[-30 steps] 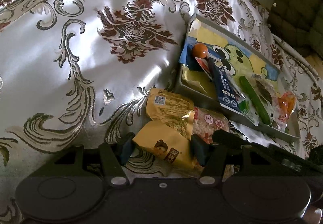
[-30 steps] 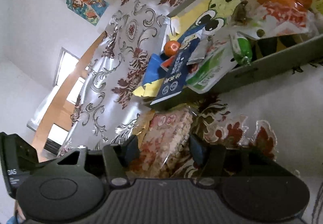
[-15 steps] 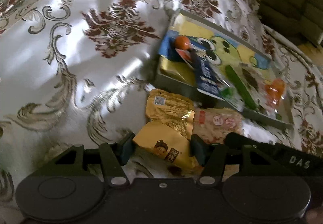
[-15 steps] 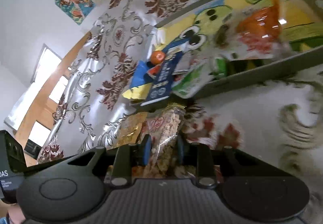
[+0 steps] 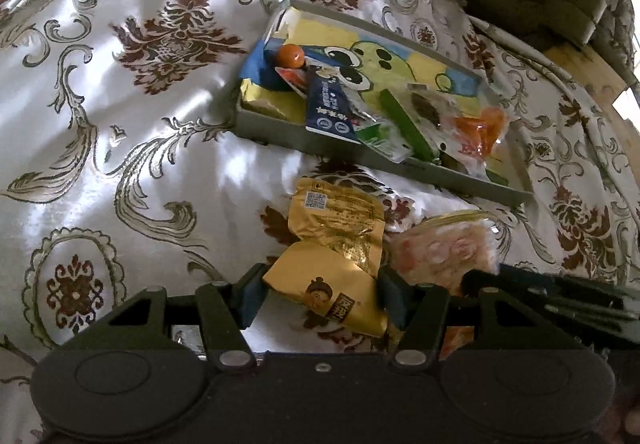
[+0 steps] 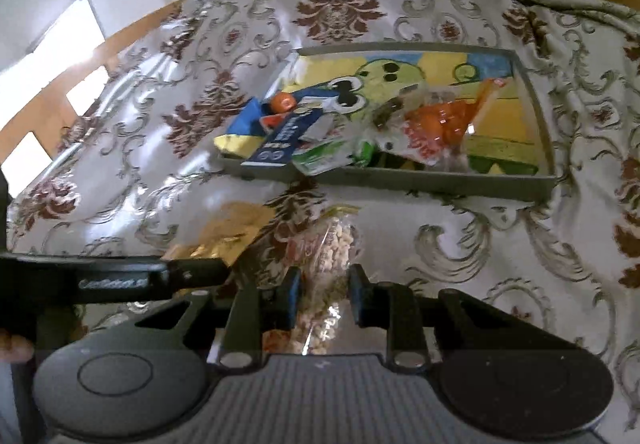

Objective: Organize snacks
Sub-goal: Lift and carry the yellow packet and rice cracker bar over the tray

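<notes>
Nearest the left wrist camera, the left gripper (image 5: pixel 322 300) clamps a yellow snack packet (image 5: pixel 332 252), both pads pressing its lower edge. In the right wrist view the right gripper (image 6: pixel 320 294) is closed on a clear bag of pale puffed snacks (image 6: pixel 330 264), pinching its crumpled plastic. Both packets hang just above the floral satin cloth (image 5: pixel 132 92). Beyond them lies a grey tray (image 6: pixel 400 180) with a cartoon frog base, holding a dark blue sachet (image 5: pixel 326 106), a green stick (image 5: pixel 404 124), an orange-red bag (image 6: pixel 440 124) and a small orange ball (image 5: pixel 291 56).
</notes>
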`<move>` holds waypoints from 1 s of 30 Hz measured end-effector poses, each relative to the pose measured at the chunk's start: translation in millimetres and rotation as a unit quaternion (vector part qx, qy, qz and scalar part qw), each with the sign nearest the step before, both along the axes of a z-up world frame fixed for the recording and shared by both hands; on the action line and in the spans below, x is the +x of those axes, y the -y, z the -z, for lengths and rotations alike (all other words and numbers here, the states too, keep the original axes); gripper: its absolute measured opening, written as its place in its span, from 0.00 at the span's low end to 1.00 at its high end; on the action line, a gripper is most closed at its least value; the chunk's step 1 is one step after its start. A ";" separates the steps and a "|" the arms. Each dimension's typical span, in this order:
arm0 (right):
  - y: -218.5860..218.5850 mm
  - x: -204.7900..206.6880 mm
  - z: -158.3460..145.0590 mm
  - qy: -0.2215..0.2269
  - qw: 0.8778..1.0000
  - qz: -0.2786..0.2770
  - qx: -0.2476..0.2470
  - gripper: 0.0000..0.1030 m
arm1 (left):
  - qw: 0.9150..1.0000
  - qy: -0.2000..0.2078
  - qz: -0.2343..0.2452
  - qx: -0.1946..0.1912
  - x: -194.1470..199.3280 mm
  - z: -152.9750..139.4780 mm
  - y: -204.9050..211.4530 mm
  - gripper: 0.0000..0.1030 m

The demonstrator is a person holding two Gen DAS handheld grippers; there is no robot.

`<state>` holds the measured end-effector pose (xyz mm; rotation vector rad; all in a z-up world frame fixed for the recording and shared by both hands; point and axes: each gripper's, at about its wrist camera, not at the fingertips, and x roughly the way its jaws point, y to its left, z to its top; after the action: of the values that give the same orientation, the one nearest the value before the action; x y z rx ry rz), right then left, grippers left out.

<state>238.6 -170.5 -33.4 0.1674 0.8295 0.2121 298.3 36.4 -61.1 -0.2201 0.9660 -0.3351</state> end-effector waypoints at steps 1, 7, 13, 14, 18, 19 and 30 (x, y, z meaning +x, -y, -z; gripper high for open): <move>-0.4 -0.6 2.6 0.003 1.000 -0.005 0.015 0.26 | 1.000 -0.002 -0.004 0.001 1.3 0.9 -1.4 0.60; 4.5 4.5 17.4 0.012 0.995 -0.017 0.093 0.26 | 0.999 -0.016 -0.035 -0.002 12.1 8.3 -17.9 0.60; -6.4 9.9 26.0 0.002 0.996 -0.027 0.089 0.29 | 0.999 -0.005 -0.045 -0.002 19.8 7.7 -24.3 0.60; -8.3 10.6 29.9 -0.011 0.997 -0.019 0.077 0.29 | 0.999 -0.004 -0.045 -0.001 20.1 7.1 -24.9 0.60; -3.5 1.0 36.8 -0.020 0.996 0.002 0.081 0.23 | 0.998 0.002 -0.054 -0.012 16.6 1.2 -30.6 0.60; -4.0 -1.4 34.7 -0.016 0.997 0.001 0.078 0.22 | 0.998 0.006 -0.055 -0.014 14.6 -1.3 -31.5 0.60; 4.5 -20.6 -5.9 0.048 0.996 -0.003 0.079 0.22 | 0.992 0.091 -0.074 -0.048 -6.7 -38.1 -36.1 0.60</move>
<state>218.0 -175.0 -27.4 0.3020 0.7180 0.2893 291.6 72.5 -23.1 -0.3417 0.7489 -0.2602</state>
